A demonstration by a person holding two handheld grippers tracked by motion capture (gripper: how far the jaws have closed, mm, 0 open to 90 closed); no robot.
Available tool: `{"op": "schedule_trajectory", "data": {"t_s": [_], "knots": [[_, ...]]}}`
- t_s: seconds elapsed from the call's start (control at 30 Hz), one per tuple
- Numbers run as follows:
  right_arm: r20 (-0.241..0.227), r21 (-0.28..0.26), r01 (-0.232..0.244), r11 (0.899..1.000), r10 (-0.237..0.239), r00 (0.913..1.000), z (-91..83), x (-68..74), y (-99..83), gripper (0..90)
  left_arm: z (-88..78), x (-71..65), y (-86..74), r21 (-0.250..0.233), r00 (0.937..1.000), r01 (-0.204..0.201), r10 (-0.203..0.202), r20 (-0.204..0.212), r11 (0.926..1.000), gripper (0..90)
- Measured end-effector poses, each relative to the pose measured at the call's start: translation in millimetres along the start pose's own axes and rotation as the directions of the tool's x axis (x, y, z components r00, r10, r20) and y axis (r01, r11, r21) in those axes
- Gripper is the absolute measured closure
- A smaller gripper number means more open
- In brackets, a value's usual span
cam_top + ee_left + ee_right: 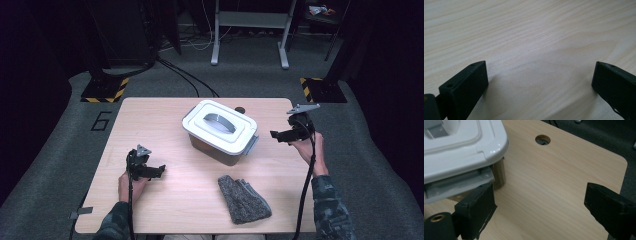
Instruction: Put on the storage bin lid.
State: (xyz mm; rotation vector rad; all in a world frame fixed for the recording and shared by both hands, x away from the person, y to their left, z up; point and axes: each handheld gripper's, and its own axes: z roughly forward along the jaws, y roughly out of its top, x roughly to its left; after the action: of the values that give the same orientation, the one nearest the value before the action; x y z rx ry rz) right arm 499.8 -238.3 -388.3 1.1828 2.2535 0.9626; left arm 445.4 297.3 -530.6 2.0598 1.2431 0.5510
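Observation:
A clear storage box with a white lid (220,125) and a grey handle sits at the middle of the wooden table (165,125), a grey side latch (251,145) sticking out on its right. My right gripper (276,135) hovers just right of that latch, open, pointing at the box. In the right gripper view the lid corner (461,150) and the latch (459,183) lie at the upper left, beside my left jaw, with bare wood between the jaws of the right gripper (539,207). My left gripper (159,171) rests low at the front left, open over bare wood (539,75).
A grey knitted cloth (242,199) lies at the front of the table, right of centre. A round cable hole (542,139) sits near the table's far right corner. Beyond the table are grey carpet, cables and a metal stand.

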Motion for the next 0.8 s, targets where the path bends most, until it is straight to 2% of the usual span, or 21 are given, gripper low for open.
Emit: {"op": "schedule_trajectory", "data": {"t_s": [0.03,0.1,0.27,0.3,0.33,0.6,0.8], "knots": [[-0.002,0.006,0.014,1.0,-0.014,0.9999,1.4,-2.1,-4.5,8.8,0.0,0.0,0.0,0.0,1.0,0.0,0.0,0.0,1.0,0.2],[0.003,0.019,-0.019,1.0,0.019,0.9998,4.0,-1.9,-12.5,8.8,0.0,0.0,0.0,0.0,1.0,0.0,0.0,0.0,1.0,0.2],[0.022,0.038,-0.036,0.999,0.035,0.9991,10.7,-3.2,-32.2,8.6,0.0,0.0,0.0,0.0,1.0,0.0,0.0,0.0,1.0,0.2],[0.026,0.043,-0.053,0.998,0.051,0.9983,12.0,-2.7,-36.1,8.6,0.0,0.0,0.0,0.0,1.0,0.0,0.0,0.0,1.0,0.2],[0.022,0.046,-0.044,0.998,0.043,0.9988,13.6,-3.6,-40.3,8.5,0.0,0.0,0.0,0.0,1.0,0.0,0.0,0.0,1.0,0.2],[0.043,0.083,-0.088,0.993,0.084,0.9955,29.6,1.0,-74.0,8.5,0.0,-0.1,0.0,0.0,1.0,0.0,0.0,0.0,1.0,0.2],[0.043,0.108,-0.093,0.99,0.089,0.9951,39.6,7.0,-94.5,8.5,0.0,0.0,0.0,0.0,1.0,0.0,0.0,0.0,1.0,0.2]]}}
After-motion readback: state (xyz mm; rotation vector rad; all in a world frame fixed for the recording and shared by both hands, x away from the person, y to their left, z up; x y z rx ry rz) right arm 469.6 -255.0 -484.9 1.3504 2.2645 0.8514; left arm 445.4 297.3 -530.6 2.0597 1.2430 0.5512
